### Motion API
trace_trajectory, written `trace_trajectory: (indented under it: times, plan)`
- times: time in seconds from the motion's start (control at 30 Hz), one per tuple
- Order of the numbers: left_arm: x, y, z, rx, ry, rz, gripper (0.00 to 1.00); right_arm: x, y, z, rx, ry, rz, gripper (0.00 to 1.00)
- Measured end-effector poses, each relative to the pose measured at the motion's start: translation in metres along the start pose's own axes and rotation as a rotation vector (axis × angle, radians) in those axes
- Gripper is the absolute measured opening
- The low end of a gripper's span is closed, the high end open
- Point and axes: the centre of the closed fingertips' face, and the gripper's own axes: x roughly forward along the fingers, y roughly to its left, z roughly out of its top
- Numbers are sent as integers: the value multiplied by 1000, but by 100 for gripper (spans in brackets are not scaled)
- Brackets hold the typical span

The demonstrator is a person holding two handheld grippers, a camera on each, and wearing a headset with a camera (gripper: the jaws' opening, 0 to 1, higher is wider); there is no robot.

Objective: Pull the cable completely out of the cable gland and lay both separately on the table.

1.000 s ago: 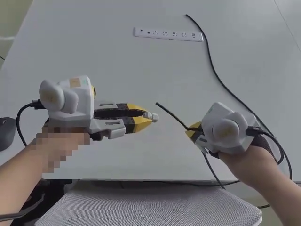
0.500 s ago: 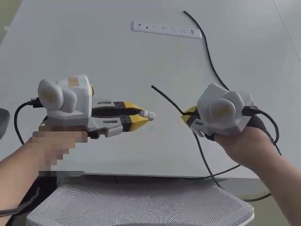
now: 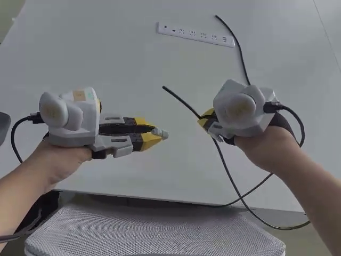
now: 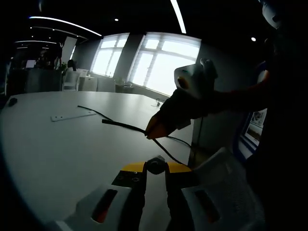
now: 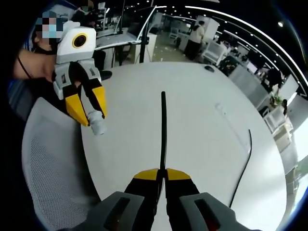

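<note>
Overall, the white table (image 3: 106, 64) takes up most of the head view, with a grey mesh chair seat (image 3: 160, 234) at its near edge. The right gripper view adds what the head view lacks: an open office beyond the table, with desks (image 5: 120, 38) and standing people (image 5: 197, 33). The left gripper view instead gives large bright windows (image 4: 163, 62) and ceiling light strips (image 4: 179, 14).

The left gripper (image 3: 152, 133), held in the person's left hand (image 3: 58, 160) over the near left of the table, has its jaws pinched narrow on the cable gland (image 3: 161, 134). The gland is a small pale grey fitting that sticks out past the yellow jaw tips. The left gripper view confirms it is clamped between the tips.

The right gripper (image 3: 204, 121), at the near right, has its jaws closed tight on the black cable (image 3: 181, 101). The right gripper view shows the cable running straight out from between the closed tips. The cable's free end points far and left, apart from the gland, and its other length hangs down past the near table edge. Gland and cable are separated, each held in a gripper, and neither lies on the table.

A white power strip (image 3: 196, 34) lies at the far side, with a black cord (image 3: 242, 58) beside it.

A small tan label (image 3: 80, 95) sits on the left gripper's housing; its writing cannot be read.
</note>
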Motion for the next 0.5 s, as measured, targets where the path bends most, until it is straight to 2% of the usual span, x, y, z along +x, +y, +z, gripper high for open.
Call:
trace_trajectory:
  times: [0.3,0.5]
  plan:
    - [-10,11,-17,-31,-2,24,15,22,0,29,-39,0,33,0]
    - [-14,14,-30,-27,16,29,15,39,4,50,-84,1,56,0]
